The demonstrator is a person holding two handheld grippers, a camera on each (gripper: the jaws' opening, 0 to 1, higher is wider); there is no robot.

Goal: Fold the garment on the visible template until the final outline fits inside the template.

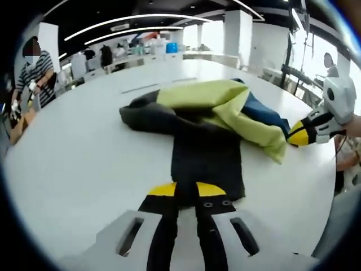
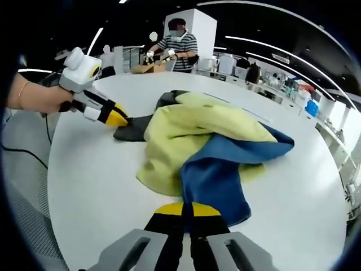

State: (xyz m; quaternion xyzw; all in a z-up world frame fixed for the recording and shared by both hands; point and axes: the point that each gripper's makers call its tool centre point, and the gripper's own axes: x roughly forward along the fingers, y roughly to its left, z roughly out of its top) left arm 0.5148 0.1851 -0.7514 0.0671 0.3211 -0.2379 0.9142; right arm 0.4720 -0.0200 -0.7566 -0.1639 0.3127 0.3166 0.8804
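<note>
one crumpled garment (image 2: 208,141), yellow, blue and black, pinched by both tongs.

From the left gripper view we look low along the worktop (image 1: 67,169) at the garment's (image 1: 208,121) dark end. From the right gripper view we face its blue end, close. Both views share the garment.

Open-plan office or lab: long white tables (image 1: 67,164), ceiling light strips (image 1: 130,22).

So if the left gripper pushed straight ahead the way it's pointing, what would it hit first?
The left gripper already meets the garment's dark section; pushed on, it would likely bunch that fabric toward the yellow-green folds.
</note>
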